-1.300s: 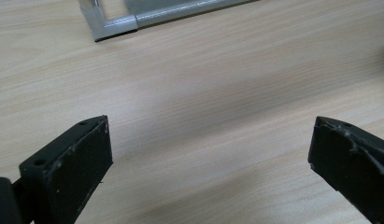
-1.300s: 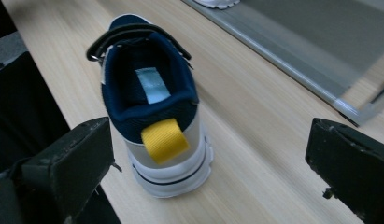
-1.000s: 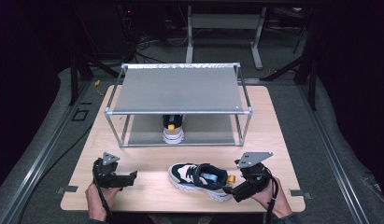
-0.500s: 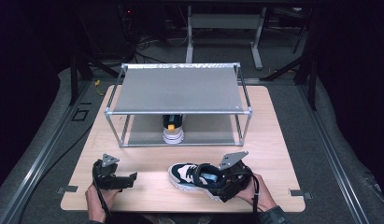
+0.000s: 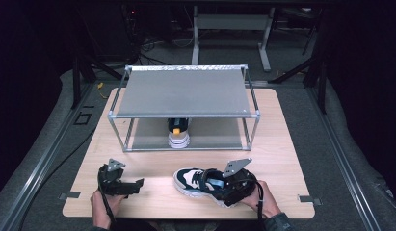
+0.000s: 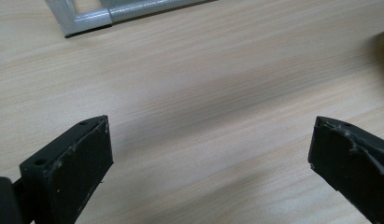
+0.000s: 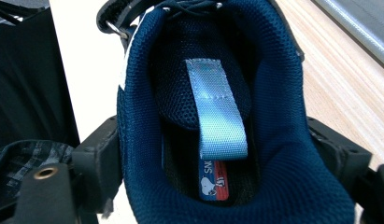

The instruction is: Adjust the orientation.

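Note:
A white, black and blue sneaker (image 5: 198, 179) lies on its sole near the front of the wooden table (image 5: 282, 144), toe to the left. My right gripper (image 5: 223, 188) comes in at its heel. In the right gripper view both black jaws press the blue padded collar of the sneaker (image 7: 217, 107) from either side; they have just been closing with the heel between them. A light blue pull tab (image 7: 216, 109) hangs inside the opening. My left gripper (image 5: 138, 185) rests low over bare wood at the front left, open (image 6: 210, 154) with nothing between its jaws.
A metal-framed rack (image 5: 186, 91) with a grey top shelf stands at the middle of the table. A second sneaker (image 5: 178, 132) sits on its lower shelf, heel toward me. A corner of the rack frame (image 6: 91, 16) lies beyond the left gripper.
My right gripper moved left and down from beside the sneaker's heel onto it, and its jaws closed against the collar. The left gripper stayed where it was.

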`<state>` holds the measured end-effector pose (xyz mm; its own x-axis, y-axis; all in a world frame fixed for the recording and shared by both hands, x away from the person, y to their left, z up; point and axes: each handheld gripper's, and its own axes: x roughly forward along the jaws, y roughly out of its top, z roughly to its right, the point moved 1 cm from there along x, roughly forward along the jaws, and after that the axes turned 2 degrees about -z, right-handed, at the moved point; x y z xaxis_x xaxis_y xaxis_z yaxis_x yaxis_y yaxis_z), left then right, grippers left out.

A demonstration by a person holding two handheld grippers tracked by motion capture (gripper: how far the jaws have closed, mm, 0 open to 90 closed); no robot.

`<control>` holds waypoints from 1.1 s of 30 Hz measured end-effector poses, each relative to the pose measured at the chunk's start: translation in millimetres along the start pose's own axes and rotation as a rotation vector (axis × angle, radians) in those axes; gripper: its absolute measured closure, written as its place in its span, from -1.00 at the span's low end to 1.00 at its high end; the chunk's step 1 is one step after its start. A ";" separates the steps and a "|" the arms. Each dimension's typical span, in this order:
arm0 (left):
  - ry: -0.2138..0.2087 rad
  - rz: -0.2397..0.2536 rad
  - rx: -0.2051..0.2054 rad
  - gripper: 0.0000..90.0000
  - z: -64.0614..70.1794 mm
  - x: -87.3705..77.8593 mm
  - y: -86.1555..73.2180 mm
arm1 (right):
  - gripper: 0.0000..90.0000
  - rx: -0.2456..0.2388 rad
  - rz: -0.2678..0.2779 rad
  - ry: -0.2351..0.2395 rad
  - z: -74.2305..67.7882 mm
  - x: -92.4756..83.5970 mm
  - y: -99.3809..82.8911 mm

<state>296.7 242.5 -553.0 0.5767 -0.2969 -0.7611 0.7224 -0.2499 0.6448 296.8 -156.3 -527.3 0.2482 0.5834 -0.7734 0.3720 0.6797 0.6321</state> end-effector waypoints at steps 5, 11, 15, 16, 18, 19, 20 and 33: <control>-0.001 0.001 0.000 -1.00 -0.4 -1.1 -0.5 | -0.53 -0.014 -0.006 -0.010 -0.7 -1.1 -0.3; 0.004 0.006 0.001 -1.00 -0.2 -1.7 -0.1 | -0.44 -0.017 -0.008 -0.004 0.1 -3.1 -1.0; 0.009 0.006 0.003 -1.00 -0.9 -3.3 0.7 | -0.39 -0.018 -0.003 -0.009 0.1 -4.3 -2.1; 0.009 0.008 0.005 -1.00 -1.4 -3.7 0.7 | -0.38 -0.012 0.018 -0.010 -0.2 -3.2 -2.6; 0.007 0.014 -0.004 -1.00 -2.3 -3.9 0.8 | -0.37 -0.011 0.009 -0.010 -0.3 -4.4 -3.1; 0.005 0.013 -0.005 -1.00 -3.3 -4.1 1.2 | -0.36 -0.011 0.014 -0.012 -0.7 -4.5 -3.4; 0.007 0.015 -0.007 -1.00 -3.6 -4.1 1.5 | -0.36 -0.013 0.021 -0.014 -1.5 -4.6 -4.0; 0.013 0.024 -0.003 -1.00 -2.0 -5.4 2.6 | -0.33 0.081 0.116 -0.049 -5.4 -20.6 -8.3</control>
<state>296.1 245.3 -547.3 0.5988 -0.2909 -0.7462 0.7092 -0.2402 0.6628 283.8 -171.5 -516.4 0.3367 0.6319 -0.6980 0.4086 0.5698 0.7130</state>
